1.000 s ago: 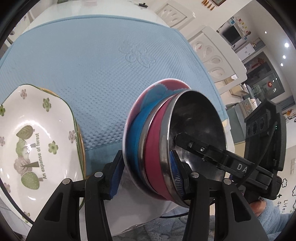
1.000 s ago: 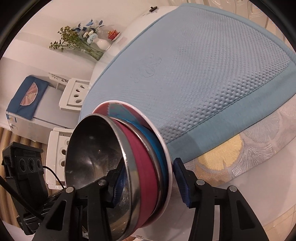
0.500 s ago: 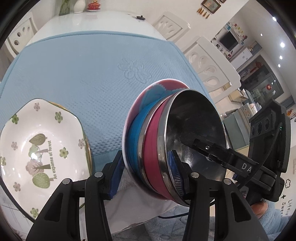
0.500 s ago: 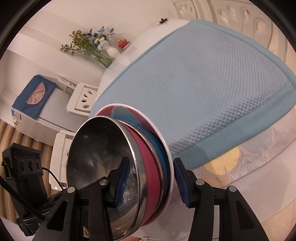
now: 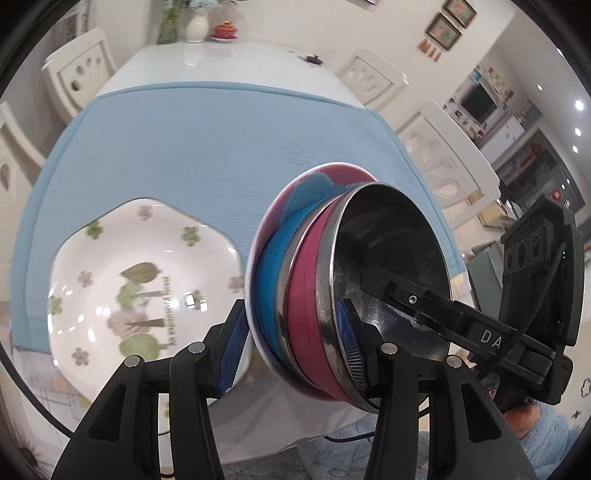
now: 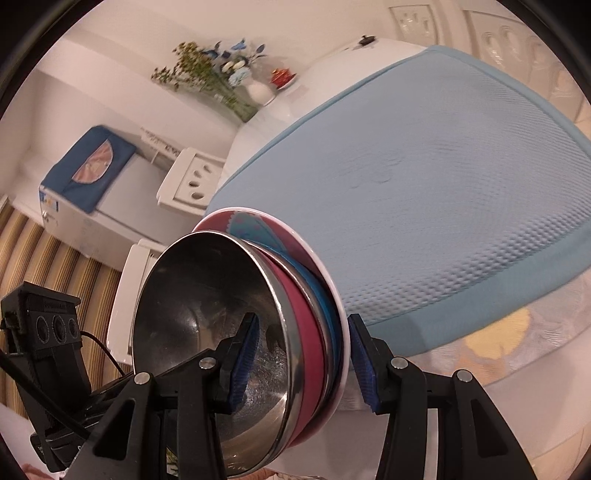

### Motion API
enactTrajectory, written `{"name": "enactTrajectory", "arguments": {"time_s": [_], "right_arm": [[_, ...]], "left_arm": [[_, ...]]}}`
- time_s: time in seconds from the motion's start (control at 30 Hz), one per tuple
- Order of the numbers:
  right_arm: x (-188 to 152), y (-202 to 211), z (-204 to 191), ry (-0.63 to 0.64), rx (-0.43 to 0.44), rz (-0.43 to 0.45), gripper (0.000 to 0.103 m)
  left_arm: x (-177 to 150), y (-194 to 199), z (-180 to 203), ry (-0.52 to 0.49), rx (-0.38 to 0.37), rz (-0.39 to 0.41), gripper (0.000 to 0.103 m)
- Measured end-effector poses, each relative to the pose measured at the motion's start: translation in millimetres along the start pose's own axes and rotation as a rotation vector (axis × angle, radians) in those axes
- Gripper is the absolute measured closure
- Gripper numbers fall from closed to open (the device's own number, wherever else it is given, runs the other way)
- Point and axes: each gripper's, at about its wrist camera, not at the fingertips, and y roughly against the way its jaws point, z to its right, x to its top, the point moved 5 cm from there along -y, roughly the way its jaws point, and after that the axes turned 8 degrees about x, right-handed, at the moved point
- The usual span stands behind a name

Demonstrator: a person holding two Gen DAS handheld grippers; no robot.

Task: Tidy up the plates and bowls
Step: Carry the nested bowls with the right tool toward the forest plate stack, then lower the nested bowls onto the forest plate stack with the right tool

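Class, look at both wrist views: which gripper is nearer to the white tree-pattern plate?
Left. The left gripper holds the bowl stack right beside the tree plate; the right gripper grips the stack's far side.

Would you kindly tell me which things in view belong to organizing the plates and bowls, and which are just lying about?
Part of the job:
- stacked bowls on a small plate, gripped by the left tool and right tool
- tree-pattern plate
- blue mat

Just lying about:
- flower vase
- red lidded dish
- white chairs
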Motion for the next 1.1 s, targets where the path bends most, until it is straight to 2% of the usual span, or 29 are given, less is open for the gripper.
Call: {"name": "enactTrajectory", "arguments": {"time_s": [0.2,0.5,0.77,0.93,1.1], "right_arm": [[-3,-23,-24,0.049,0.031,-0.041,0.055],[-7,-58,-54,0.1,0.078,-0.102,0.055],[-11,-78,-73,0.141,0.1,-0.126,0.055],[-24,-103,-71,0.102,0.092,-0.214,0.055],[-29,-115,-75,0.099,0.097,-0.239,0.055]], "left_arm": [[-2,17,-23,0.04,0.038,0.041,0.058],[-7,28,-53,0.119,0.068,0.063,0.057],[-15,34,-71,0.163,0.093,0.06,0.057],[-21,31,-84,0.19,0.106,0.045,0.057],[-25,29,-95,0.224,0.104,0.032,0.057]]}}
